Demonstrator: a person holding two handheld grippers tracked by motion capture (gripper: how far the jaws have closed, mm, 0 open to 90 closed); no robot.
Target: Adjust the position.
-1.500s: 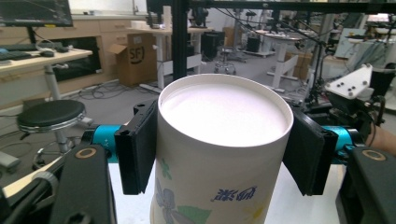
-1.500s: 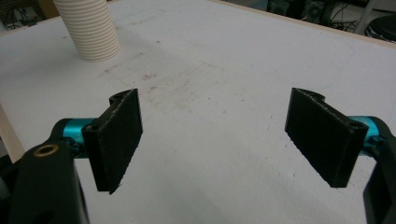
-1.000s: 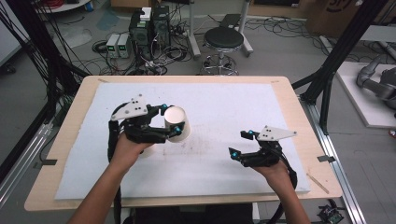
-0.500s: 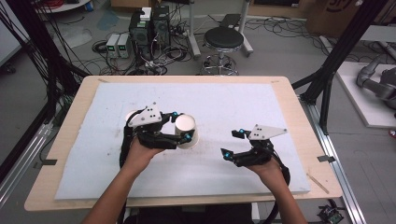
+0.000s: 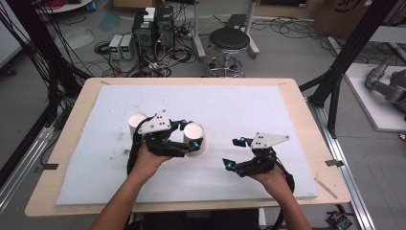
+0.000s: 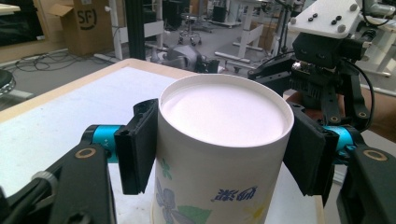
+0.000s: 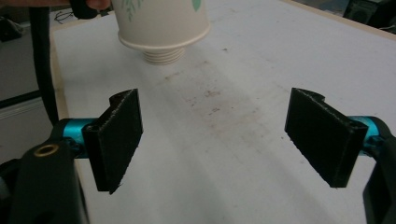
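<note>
Paper cup (image 5: 194, 139) stands inverted, axis vertical, clamped by left tool (image 5: 190, 143); right tool (image 5: 235, 153) spread apart.

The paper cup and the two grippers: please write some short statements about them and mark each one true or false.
1. The left gripper is closed on a paper cup. True.
2. The cup in the left gripper is held mouth up. False: it is upside down, its closed base facing up.
3. The right gripper holds a second cup. False: its jaws stand open with nothing between them.
4. The held cup has a printed pattern of flowers and leaves. True.
5. Another white cup stands on the white mat behind the left gripper. True.
</note>
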